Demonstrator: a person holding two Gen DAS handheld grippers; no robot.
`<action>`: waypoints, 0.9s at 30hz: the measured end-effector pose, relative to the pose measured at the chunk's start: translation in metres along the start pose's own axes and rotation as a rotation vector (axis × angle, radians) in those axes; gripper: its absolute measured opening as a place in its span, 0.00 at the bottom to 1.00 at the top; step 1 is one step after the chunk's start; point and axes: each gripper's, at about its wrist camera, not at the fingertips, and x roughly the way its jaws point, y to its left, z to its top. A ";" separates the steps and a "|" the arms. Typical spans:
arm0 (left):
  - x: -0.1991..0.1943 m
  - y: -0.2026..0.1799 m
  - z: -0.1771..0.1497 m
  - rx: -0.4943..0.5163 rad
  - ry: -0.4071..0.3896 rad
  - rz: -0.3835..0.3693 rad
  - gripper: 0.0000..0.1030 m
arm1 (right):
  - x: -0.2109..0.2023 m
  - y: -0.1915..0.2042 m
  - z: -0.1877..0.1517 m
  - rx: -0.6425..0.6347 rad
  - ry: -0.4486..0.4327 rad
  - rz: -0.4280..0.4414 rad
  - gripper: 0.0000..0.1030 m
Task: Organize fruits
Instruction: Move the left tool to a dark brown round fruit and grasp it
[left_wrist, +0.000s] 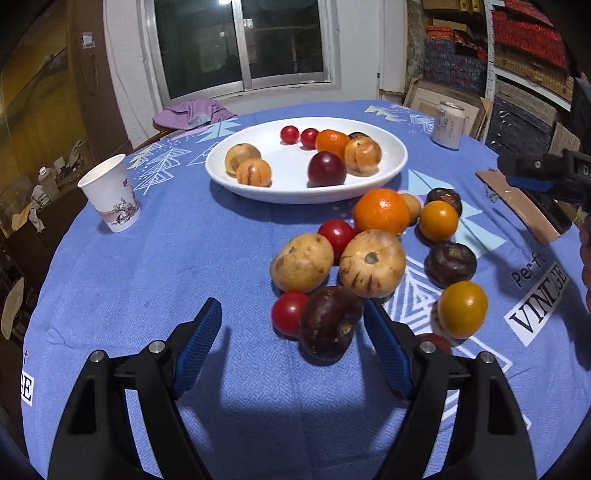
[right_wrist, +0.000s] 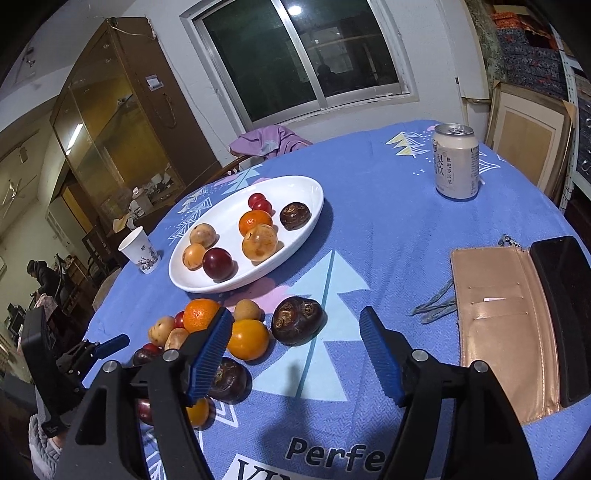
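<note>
Left gripper (left_wrist: 293, 332): jaws spread, nothing pinched; a dark chestnut-like fruit (left_wrist: 328, 323) is seen just inside its right pad, lower centre of frame. Right gripper (right_wrist: 295, 350): jaws spread, empty, over bare cloth.

Loose fruit pile (left_wrist: 373, 251): centre right, on the cloth. White dish (left_wrist: 397, 162): upper centre, partly filled.

Risk, as judged: round fruit could be nudged and sent rolling by an off-centre closing; soft tomatoes could be bruised.

Surface: round table under a blue patterned tablecloth (left_wrist: 147, 280). Also noted: paper cup (left_wrist: 110, 192), drink can (right_wrist: 456, 162), wallet (right_wrist: 502, 321); window (right_wrist: 303, 59) behind.
</note>
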 end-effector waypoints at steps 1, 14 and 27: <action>-0.002 0.006 -0.001 -0.018 -0.002 0.016 0.76 | -0.001 0.000 0.000 0.003 -0.001 0.001 0.71; -0.033 0.088 -0.027 -0.269 -0.047 0.075 0.85 | -0.006 -0.001 0.002 0.007 -0.012 0.027 0.71; -0.042 0.043 -0.033 -0.081 -0.066 -0.005 0.85 | -0.003 0.000 0.000 -0.003 -0.003 0.028 0.71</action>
